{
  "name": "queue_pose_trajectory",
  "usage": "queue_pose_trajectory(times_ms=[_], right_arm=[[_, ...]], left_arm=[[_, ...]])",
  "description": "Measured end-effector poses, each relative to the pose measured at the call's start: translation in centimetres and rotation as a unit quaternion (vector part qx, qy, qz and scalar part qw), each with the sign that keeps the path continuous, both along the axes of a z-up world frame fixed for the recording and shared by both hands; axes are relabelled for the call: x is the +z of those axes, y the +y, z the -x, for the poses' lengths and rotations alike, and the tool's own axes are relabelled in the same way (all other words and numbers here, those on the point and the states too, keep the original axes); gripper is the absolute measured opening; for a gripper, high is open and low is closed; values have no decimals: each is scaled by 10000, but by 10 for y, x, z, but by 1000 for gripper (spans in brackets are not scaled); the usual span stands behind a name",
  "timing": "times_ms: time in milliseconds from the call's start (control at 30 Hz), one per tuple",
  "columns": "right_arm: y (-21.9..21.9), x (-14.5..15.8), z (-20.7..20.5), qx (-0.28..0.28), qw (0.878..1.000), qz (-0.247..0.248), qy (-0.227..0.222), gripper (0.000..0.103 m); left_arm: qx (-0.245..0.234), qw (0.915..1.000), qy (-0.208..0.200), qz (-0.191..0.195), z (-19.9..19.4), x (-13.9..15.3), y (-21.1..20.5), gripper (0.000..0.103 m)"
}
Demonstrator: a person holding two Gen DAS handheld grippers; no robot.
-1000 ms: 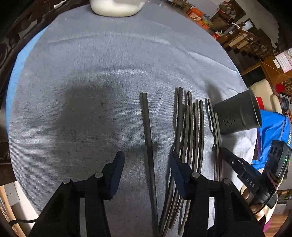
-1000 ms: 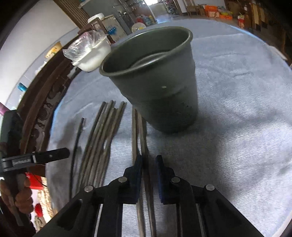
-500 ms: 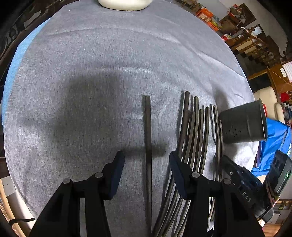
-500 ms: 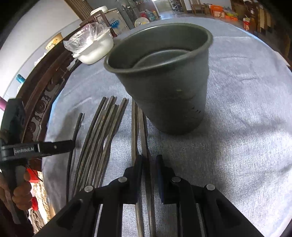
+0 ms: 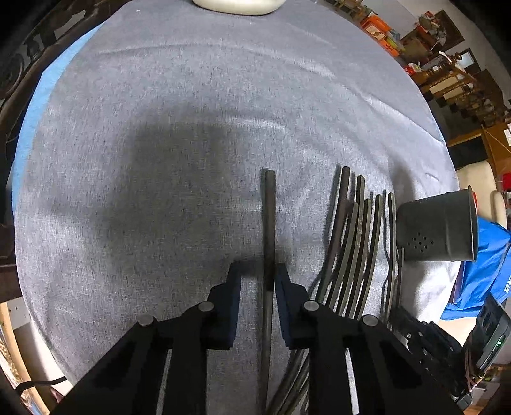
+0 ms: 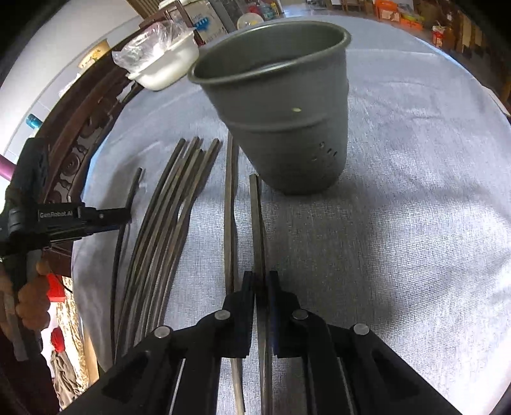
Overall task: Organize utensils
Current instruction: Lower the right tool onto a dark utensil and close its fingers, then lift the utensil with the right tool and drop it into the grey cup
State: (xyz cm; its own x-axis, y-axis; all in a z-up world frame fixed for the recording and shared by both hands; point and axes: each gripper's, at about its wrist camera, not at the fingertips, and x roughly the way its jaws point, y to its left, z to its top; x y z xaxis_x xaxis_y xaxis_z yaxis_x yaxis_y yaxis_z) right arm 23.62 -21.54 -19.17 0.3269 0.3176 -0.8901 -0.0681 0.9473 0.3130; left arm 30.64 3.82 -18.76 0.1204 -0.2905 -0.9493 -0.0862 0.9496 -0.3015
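Observation:
Dark chopsticks lie on a grey cloth-covered table. My left gripper has narrowed around a lone chopstick; its right finger touches it and a small gap remains on the left. A bundle of several chopsticks lies to its right. My right gripper is shut on one chopstick, which points at the dark perforated holder cup. Another chopstick lies beside it. The cup also shows in the left wrist view.
A white bowl with a plastic bag stands at the table's far edge; it shows in the left wrist view too. A carved wooden chair back borders the table. The bundle shows in the right wrist view.
My left gripper's fingers have closed in around the lone chopstick. My right gripper stays shut on its chopstick, and its view has shifted slightly relative to the cup.

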Motion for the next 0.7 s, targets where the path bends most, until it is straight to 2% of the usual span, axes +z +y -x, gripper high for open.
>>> queue_pose_trajectory(times_ms=[167, 233, 400, 500, 567, 600, 700], right_arm=[[9, 1, -15, -24, 9998, 194, 9, 12], [11, 0, -19, -62, 9998, 196, -31, 12], [10, -1, -23, -46, 9998, 84, -196, 12], [9, 0, -20, 18, 9995, 128, -277, 7], [7, 3, -16, 55, 9993, 116, -350, 7], [7, 6, -14, 82, 9991, 68, -409, 7], [7, 18, -5, 170, 9979, 21, -629, 7]], left_arm=[[20, 9998, 120, -171, -1, 3, -8, 23], [54, 9997, 156, -206, -6, 4, -10, 26], [23, 9995, 170, -264, -16, 0, -29, 26], [59, 9995, 164, -263, -19, 4, -32, 26], [32, 9994, 115, -315, -18, 4, -33, 19], [27, 9995, 93, -308, -12, 6, -31, 10], [41, 9998, 2, -195, 2, 9, -19, 7]])
